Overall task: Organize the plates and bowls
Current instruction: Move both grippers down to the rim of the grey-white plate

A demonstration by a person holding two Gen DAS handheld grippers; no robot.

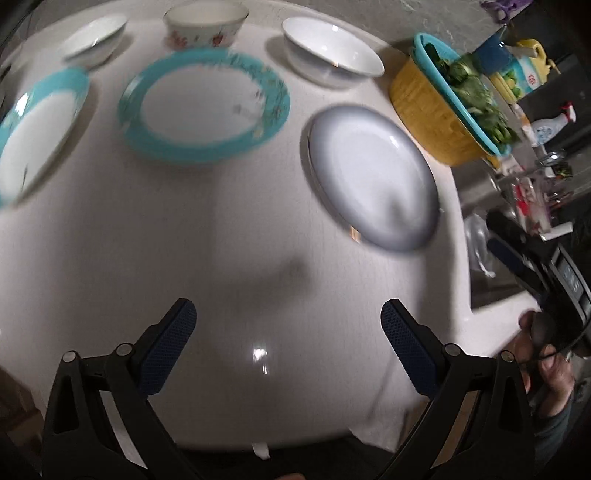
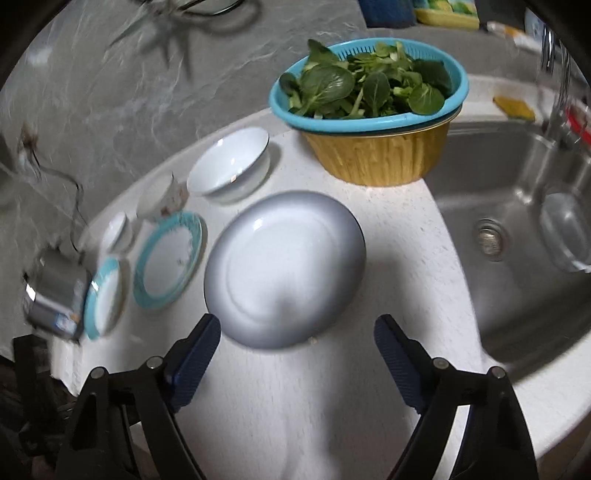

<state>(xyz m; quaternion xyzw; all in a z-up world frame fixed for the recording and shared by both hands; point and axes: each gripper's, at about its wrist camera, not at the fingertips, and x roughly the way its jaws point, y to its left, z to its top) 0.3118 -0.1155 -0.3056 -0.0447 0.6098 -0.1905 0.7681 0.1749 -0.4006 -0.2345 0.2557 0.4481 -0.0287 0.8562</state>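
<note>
Two tongs: left gripper (image 1: pixel 288 332) and right gripper (image 2: pixel 297 339) both spread wide, holding nothing
Plate (image 2: pixel 284 269): round, smooth, grey
Counter (image 2: pixel 399 236): white, speckled

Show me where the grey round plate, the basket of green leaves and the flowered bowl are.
grey round plate (image 2: pixel 284 269): right wrist view, on its flat centre.
turquoise plastic basket of green leaves (image 2: pixel 369 123): right wrist view, on its front rim.
flowered ceramic bowl (image 1: pixel 205 31): left wrist view, on its outer wall.
</note>
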